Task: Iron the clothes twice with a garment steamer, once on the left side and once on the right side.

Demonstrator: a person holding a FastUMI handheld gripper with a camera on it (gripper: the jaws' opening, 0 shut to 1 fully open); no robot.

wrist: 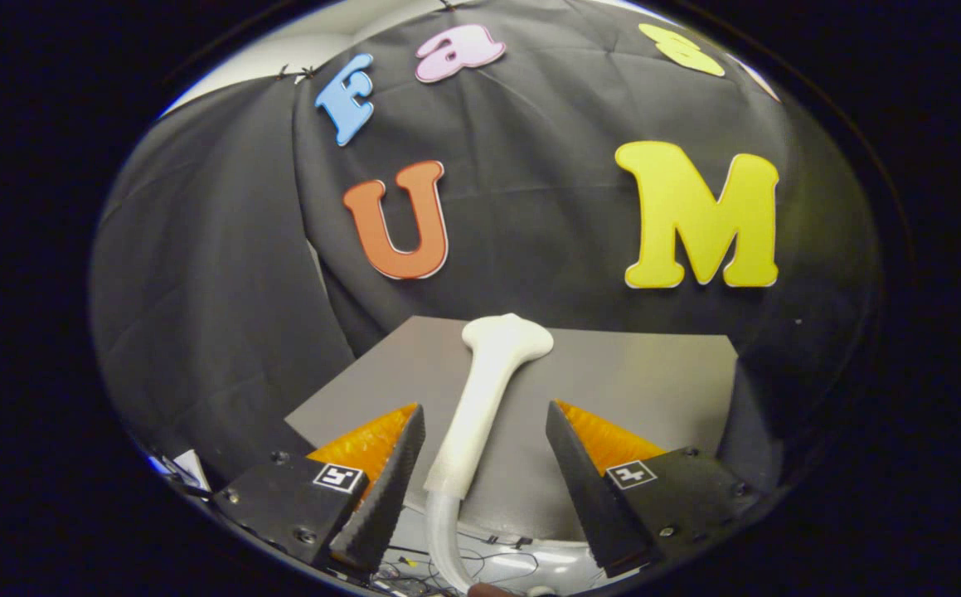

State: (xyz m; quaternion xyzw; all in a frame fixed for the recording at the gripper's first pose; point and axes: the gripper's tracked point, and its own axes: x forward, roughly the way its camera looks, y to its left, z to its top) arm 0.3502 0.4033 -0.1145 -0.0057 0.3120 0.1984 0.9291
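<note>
A white garment steamer (484,390) lies on a grey tabletop (654,390). Its wide head (507,336) points away from me, toward the black cloth wall. A clear hose (439,531) leaves the handle's near end and curves down over the table's front edge. My gripper (484,408) is open. The left finger (381,489) and the right finger (584,481) stand on either side of the handle, and neither touches it. There is a wider gap on the right side. The handle's lower half lies between the fingers, and the head is beyond the fingertips.
Black cloth (223,315) hangs behind the table and to its left. Below the table's front edge lie loose cables (480,560) and a white surface. Some paper and small clutter (186,473) sit low at the left.
</note>
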